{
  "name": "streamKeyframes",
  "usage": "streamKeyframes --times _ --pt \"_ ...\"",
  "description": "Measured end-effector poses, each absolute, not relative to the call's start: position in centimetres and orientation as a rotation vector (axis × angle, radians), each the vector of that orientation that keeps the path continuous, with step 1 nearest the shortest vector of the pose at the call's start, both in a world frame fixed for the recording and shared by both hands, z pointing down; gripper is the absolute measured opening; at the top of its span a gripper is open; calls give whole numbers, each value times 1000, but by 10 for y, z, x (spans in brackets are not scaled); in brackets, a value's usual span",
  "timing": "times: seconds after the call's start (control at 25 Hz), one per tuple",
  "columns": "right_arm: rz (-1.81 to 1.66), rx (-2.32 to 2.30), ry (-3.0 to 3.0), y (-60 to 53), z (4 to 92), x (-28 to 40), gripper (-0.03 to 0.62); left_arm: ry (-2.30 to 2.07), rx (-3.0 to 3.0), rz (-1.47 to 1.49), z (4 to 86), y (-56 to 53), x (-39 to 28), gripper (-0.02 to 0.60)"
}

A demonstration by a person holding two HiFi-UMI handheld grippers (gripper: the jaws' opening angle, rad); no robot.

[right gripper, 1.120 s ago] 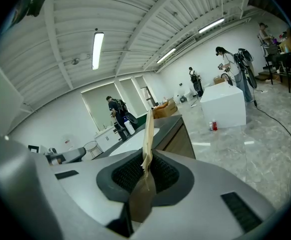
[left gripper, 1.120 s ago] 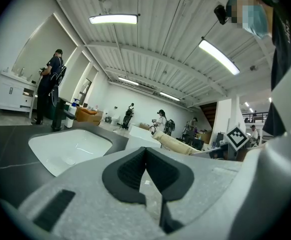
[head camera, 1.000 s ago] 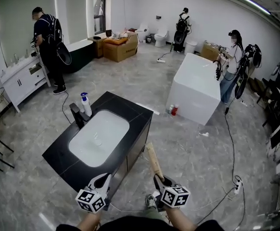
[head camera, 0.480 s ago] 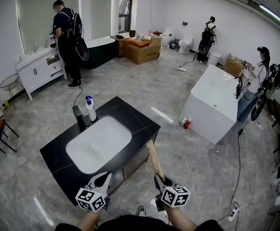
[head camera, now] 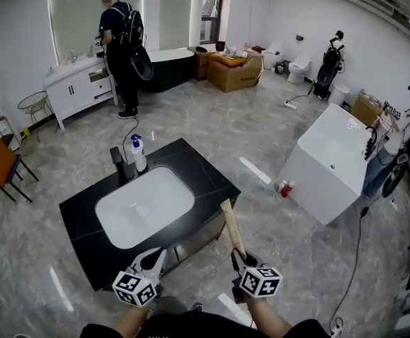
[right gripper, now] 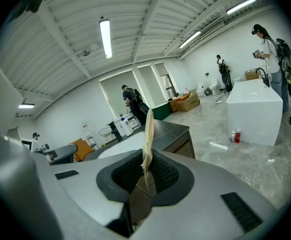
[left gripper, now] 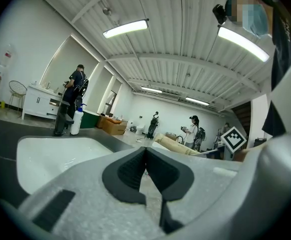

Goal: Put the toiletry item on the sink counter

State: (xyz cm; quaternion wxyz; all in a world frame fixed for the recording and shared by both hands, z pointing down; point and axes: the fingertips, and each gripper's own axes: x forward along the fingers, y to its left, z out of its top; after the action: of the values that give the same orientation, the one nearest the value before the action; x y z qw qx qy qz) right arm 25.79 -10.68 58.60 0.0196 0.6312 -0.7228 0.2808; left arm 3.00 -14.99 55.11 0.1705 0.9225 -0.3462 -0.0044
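Right gripper [head camera: 240,257]: pinching the toiletry item's [head camera: 232,227] lower end.
Toiletry item: long tan strip, long axis running away from the jaws, tip at the sink counter's [head camera: 199,169] near edge.
Left gripper [head camera: 155,257]: pressed together, empty.
Change: counter nearer than a second ago.

toiletry item [head camera: 230,225] base hidden, forearms [head camera: 129,322] cropped

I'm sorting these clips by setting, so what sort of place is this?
Probably a bathroom-fixture showroom or mock-up hall, not a home bathroom. A black sink counter stands alone on the open floor, a white bathtub stands apart from it, and a toilet stands by the far wall.
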Motion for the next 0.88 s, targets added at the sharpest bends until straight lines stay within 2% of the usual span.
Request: streamKeyframes --times 0.32,0.88 --pt "841 1952 -2223 -139 589 274 43 -1067 2571 -2 559 -170 19 6" --pt "805 1917 -2154 -251 615 273 43 -1047 2588 -18 555 -279 21 6"
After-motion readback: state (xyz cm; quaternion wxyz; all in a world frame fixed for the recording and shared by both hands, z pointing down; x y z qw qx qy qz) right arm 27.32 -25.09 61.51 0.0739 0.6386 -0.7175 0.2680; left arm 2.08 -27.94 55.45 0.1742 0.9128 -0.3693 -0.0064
